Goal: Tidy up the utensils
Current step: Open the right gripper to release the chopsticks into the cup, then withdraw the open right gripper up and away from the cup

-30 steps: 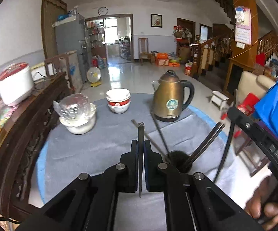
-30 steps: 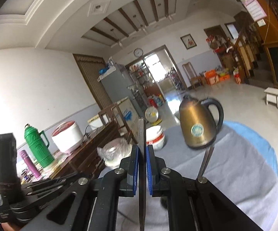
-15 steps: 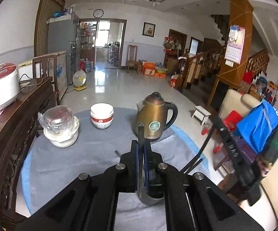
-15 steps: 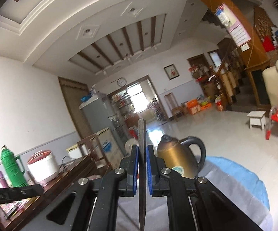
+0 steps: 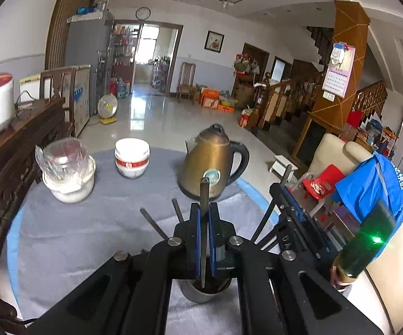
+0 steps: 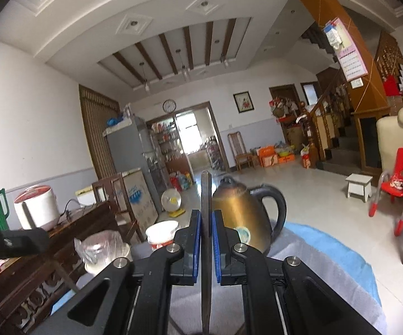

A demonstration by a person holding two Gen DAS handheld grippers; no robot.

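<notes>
Open cloth lies left of the utensil cup (image 5: 205,293), while the kettle (image 5: 211,162), stacked bowls (image 5: 132,157) and wrapped bowl (image 5: 68,176) block the far side.

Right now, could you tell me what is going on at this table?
A person is sorting utensils with two handheld grippers. The left gripper holds a slim dark utensil upright over the metal cup, which already holds several others. The right gripper grips another utensil, jaws shut on it, near the brass kettle.
</notes>
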